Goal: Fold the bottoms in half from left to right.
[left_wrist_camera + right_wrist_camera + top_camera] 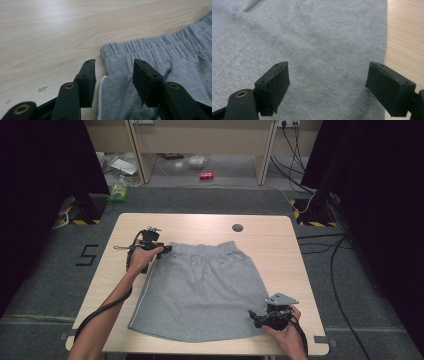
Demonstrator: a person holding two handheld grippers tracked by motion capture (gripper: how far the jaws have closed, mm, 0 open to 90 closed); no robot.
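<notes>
High view: we've got grey shorts (200, 287) lying flat mid-table (280, 232), waistband toward the far edge, hem toward the near edge. Our left gripper (162, 249) sits at the waistband's left corner, nearer the table's far-left corner; right gripper (256, 316) sits over the hem's right corner, near the table's near-right corner. Left gripper view: jaws about half open, straddling the waistband corner of the shorts (150, 50); fabric and a white side stripe (100, 90) lie between the pads (86, 82), no squeeze visible, cloth lies flat. Bare wood of the table (50, 32) to the left of it. Right gripper view: jaws wide apart above the shorts (312, 37), holding nothing; the cloth's side edge runs just inside the right pad (387, 87), table (407, 32) showing beyond it.
</notes>
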